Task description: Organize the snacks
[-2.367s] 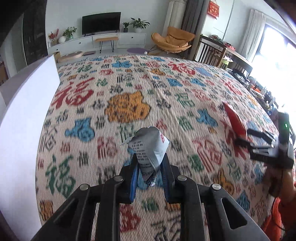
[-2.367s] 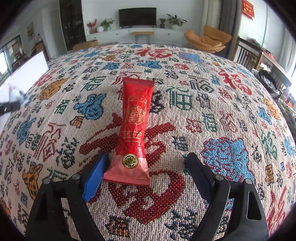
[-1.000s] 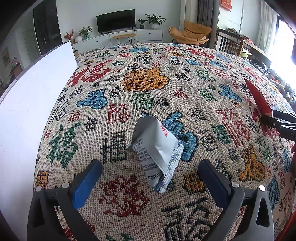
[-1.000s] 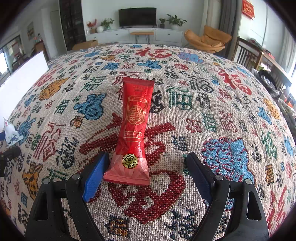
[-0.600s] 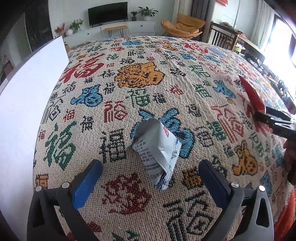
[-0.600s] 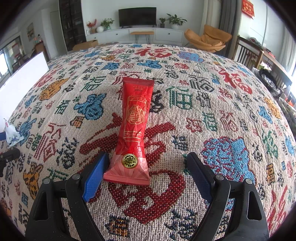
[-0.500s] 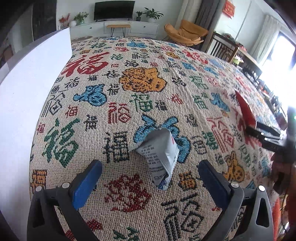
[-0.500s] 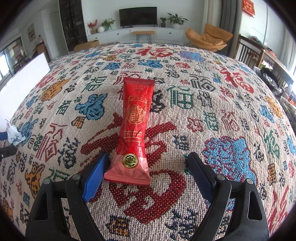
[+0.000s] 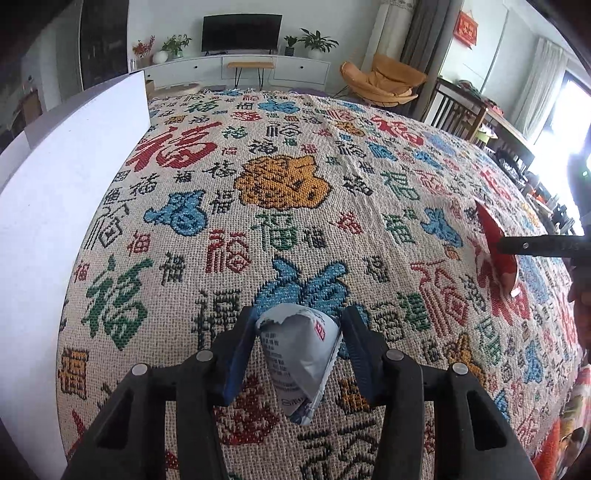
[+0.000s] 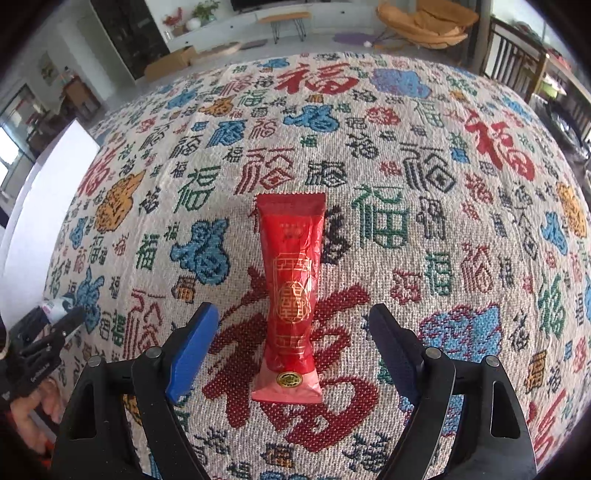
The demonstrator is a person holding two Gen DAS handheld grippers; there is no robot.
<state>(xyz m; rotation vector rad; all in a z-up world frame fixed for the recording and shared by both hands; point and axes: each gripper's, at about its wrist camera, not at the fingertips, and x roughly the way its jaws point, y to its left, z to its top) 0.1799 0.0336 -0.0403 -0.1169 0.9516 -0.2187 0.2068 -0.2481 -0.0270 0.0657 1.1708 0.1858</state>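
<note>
Silver packet (image 9: 301, 360) seemingly pinched by left gripper (image 9: 299, 332); right gripper (image 10: 291, 328) spread around red packet (image 10: 290, 295).

Setting: a home living room.
Media wall: a flat television (image 9: 242, 32) above a low white cabinet (image 9: 236, 72).
Greenery: potted plants (image 9: 314, 40) on the cabinet.
Seating: an orange lounge chair (image 9: 384, 83).
Work surface: a woven cloth (image 9: 295, 206) patterned with Chinese characters.
</note>
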